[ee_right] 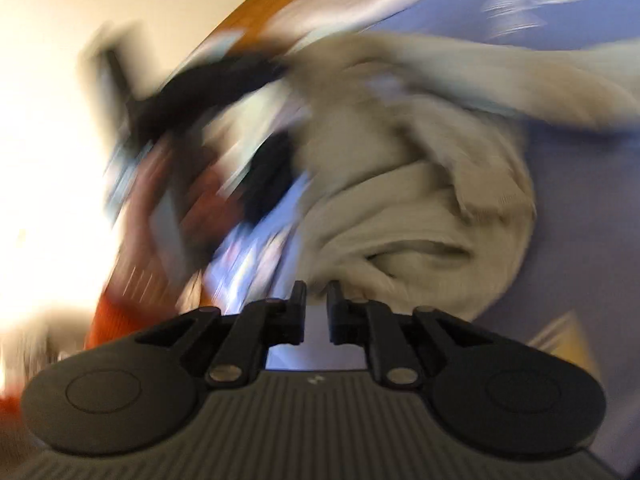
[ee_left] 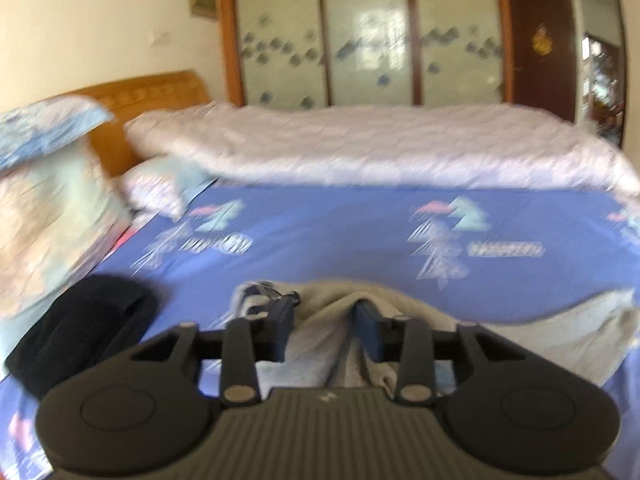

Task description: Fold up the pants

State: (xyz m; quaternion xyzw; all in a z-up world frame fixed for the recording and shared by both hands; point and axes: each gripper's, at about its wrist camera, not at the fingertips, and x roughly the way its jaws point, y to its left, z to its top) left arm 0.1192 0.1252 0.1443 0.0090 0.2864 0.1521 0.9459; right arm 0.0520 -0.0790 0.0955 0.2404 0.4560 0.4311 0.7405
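Right now the pants [ee_left: 328,320], a beige pair, are lying bunched on the blue patterned sheet [ee_left: 340,232] of the bed, near its close edge. From the left wrist view, the left hand-held gripper [ee_left: 326,320] is sitting with its jaws partly apart and a raised ridge of the beige cloth is running up between them; the fabric seems to be draping over the right finger [ee_left: 370,330], but blur is keeping me from telling whether the pads are pressing on it. A black folded garment [ee_left: 80,328] is resting on the sheet to the left of the gripper, apart from the pants. Beyond it, pillows [ee_left: 52,184] are leaning against a wooden headboard [ee_left: 160,88], and a white quilt [ee_left: 380,144] is lying across the far side of the bed in front of a wardrobe [ee_left: 368,32]. From the right wrist view, heavily smeared, the right hand-held gripper [ee_right: 317,300] is showing its jaws nearly together with only a thin gap, nothing visibly caught in it. The pants [ee_right: 420,216] are lying crumpled just ahead of its tips.
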